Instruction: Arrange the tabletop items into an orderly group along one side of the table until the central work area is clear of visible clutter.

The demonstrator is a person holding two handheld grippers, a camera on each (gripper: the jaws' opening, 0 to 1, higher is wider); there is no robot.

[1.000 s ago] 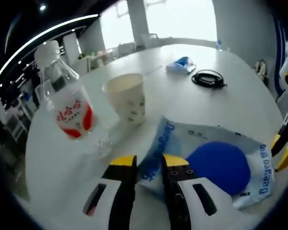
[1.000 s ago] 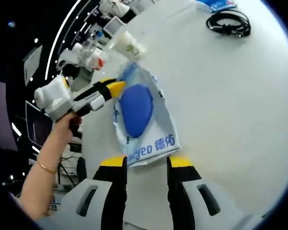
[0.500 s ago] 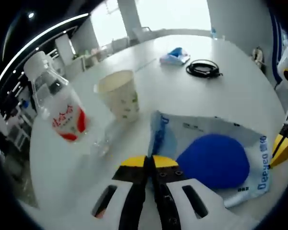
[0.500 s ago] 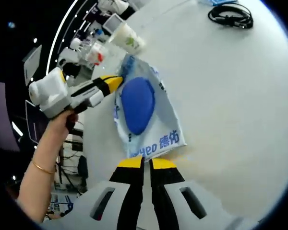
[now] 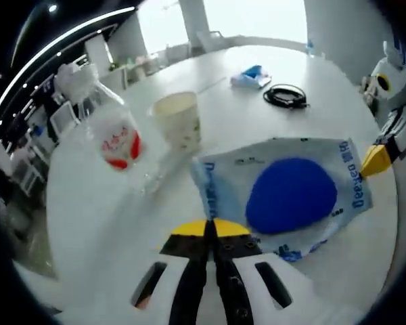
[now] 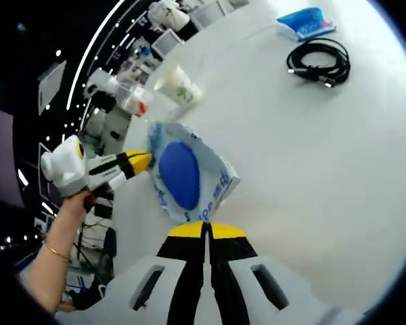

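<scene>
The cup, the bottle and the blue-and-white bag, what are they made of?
The cup looks like paper: matte cream wall with small printed marks. The bottle looks like clear plastic: you can see through it, and it has a red and white label and a white cap. The bag looks like thin glossy plastic film: it is crinkled and shines, held at opposite edges by both grippers.

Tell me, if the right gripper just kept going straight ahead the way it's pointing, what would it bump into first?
Most likely the white and blue packet: the right gripper is shut on its near edge, so going forward would shove it toward the paper cup.
</scene>
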